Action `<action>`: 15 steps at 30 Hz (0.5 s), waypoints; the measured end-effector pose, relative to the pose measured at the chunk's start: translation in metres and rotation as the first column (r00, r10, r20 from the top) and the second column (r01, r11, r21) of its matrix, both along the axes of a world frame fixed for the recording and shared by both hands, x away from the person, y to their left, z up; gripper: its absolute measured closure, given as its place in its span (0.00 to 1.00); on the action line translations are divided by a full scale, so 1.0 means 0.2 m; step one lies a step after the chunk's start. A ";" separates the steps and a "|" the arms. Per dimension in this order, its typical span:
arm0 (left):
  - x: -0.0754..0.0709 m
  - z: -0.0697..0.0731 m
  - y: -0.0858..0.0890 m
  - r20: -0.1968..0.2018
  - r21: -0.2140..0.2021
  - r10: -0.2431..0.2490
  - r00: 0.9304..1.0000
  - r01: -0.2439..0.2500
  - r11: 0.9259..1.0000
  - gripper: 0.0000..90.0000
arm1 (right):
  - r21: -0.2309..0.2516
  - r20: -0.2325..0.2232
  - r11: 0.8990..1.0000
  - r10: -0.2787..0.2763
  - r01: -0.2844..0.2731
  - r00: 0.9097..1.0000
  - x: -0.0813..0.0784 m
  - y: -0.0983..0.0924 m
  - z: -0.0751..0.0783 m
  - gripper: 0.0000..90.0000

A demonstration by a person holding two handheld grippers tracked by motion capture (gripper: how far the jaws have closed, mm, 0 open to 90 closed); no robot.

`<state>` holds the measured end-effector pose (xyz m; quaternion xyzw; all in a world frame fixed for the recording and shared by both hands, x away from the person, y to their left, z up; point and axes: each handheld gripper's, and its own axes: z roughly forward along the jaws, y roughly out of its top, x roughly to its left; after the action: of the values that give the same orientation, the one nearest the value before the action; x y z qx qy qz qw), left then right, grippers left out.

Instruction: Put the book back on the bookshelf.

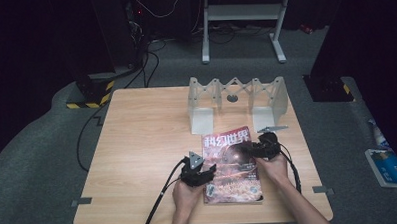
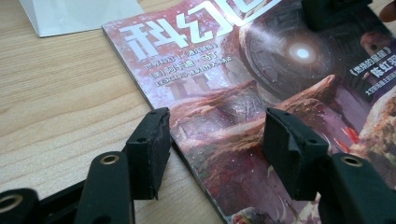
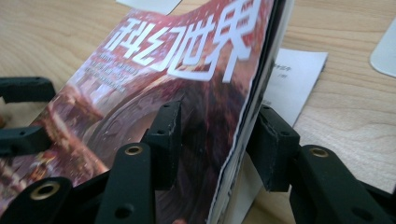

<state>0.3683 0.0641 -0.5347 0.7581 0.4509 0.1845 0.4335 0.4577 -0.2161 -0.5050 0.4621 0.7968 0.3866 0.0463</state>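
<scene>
A magazine [image 1: 232,166] with a reddish sci-fi cover and white Chinese title lies on the wooden table [image 1: 142,144], near the front edge. My left gripper [image 1: 201,173] is at its left edge. In the left gripper view, that gripper [image 2: 217,126] stands open, one jaw over the bare wood and the other over the cover [image 2: 261,74]. My right gripper [image 1: 263,149] is at the magazine's upper right. In the right gripper view, it [image 3: 215,121] is open around the raised right edge of the magazine [image 3: 154,60], one jaw over the cover, the other below the pages.
A white expandable rack [image 1: 236,98] stands at the back of the table, its feet close to the magazine's top. A white paper sheet [image 3: 299,74] lies under the lifted edge. Bare wood spreads out to the left. Cables trail off the front edge.
</scene>
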 end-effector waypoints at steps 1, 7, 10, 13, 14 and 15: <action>0.00 0.00 0.00 0.000 -0.001 0.001 1.000 -0.001 1.000 0.46 | -0.005 -0.002 1.000 0.007 -0.007 1.000 -0.01 0.00 0.00 0.63; 0.00 0.00 0.00 0.000 -0.001 0.002 1.000 -0.002 1.000 0.46 | -0.018 -0.005 0.999 0.044 -0.044 0.999 -0.03 0.01 0.02 0.68; 0.00 0.00 0.00 0.000 0.000 0.003 1.000 -0.003 1.000 0.46 | -0.030 0.039 0.998 0.064 -0.063 0.997 -0.06 0.03 0.03 0.73; 0.00 0.00 0.00 -0.001 -0.001 0.004 1.000 -0.004 1.000 0.46 | -0.028 0.037 0.997 0.079 -0.078 0.996 -0.07 0.04 0.04 0.73; 0.00 0.00 0.00 -0.001 -0.002 0.004 1.000 -0.004 1.000 0.46 | -0.027 0.022 0.996 0.089 -0.089 0.996 -0.06 0.04 0.03 0.71; 0.00 0.00 0.00 -0.001 -0.003 0.005 1.000 -0.005 1.000 0.46 | -0.027 0.005 0.996 0.090 -0.090 0.996 -0.06 0.05 0.02 0.70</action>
<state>0.3680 0.0637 -0.5349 0.7565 0.4532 0.1846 0.4338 0.4455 -0.2066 -0.5008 0.4239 0.8218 0.3789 0.0374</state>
